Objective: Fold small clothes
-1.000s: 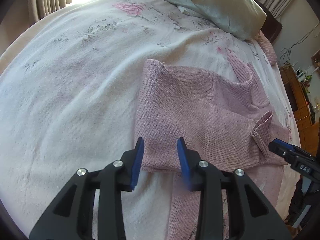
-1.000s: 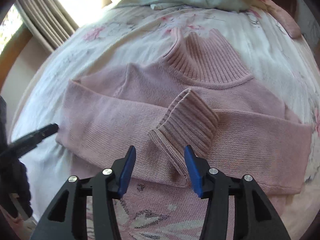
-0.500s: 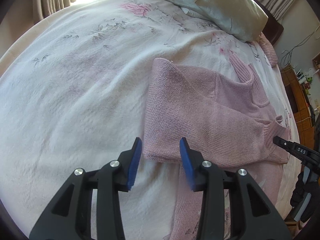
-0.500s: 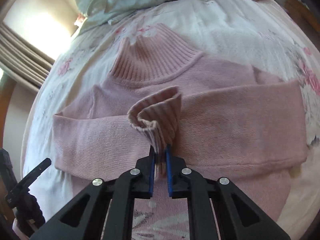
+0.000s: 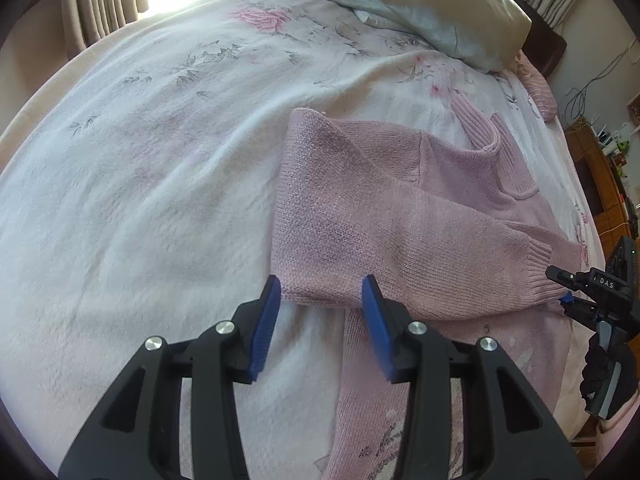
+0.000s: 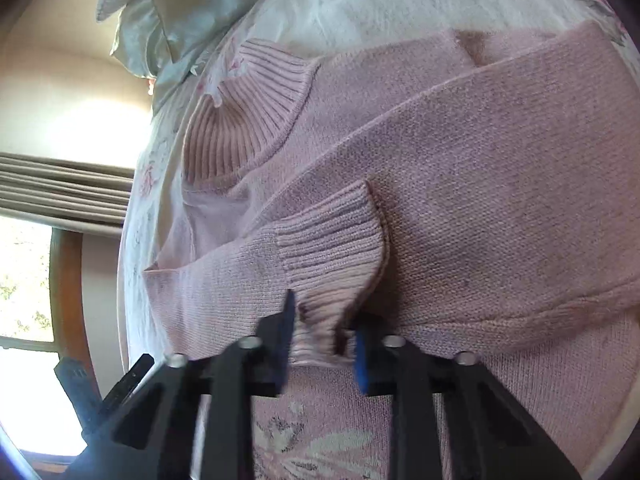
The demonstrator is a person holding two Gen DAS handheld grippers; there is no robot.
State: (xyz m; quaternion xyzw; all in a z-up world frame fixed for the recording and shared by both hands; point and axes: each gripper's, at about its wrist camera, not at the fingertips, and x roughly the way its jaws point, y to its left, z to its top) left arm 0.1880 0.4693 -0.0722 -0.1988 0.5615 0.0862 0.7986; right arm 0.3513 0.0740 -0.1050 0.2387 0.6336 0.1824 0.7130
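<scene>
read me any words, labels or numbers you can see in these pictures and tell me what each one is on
"DAS" – white letters on the black body of the right gripper, seen at the right edge of the left wrist view.

Nothing else reads: the pink sweater and the floral bedspread carry only patterns, and the items on the wooden shelf are too small to make out.

Floral bedspread [image 5: 160,168], silky pillow [image 5: 452,20], curtains [image 5: 104,4], wood cabinet [image 5: 600,176] w/ clutter

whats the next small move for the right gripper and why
Probably draw the right gripper back off the ribbed cuff. Its fingers stand apart with the cuff's edge loose between them, and the sleeve already lies across the chest of the pink sweater, so that fold looks placed.
</scene>
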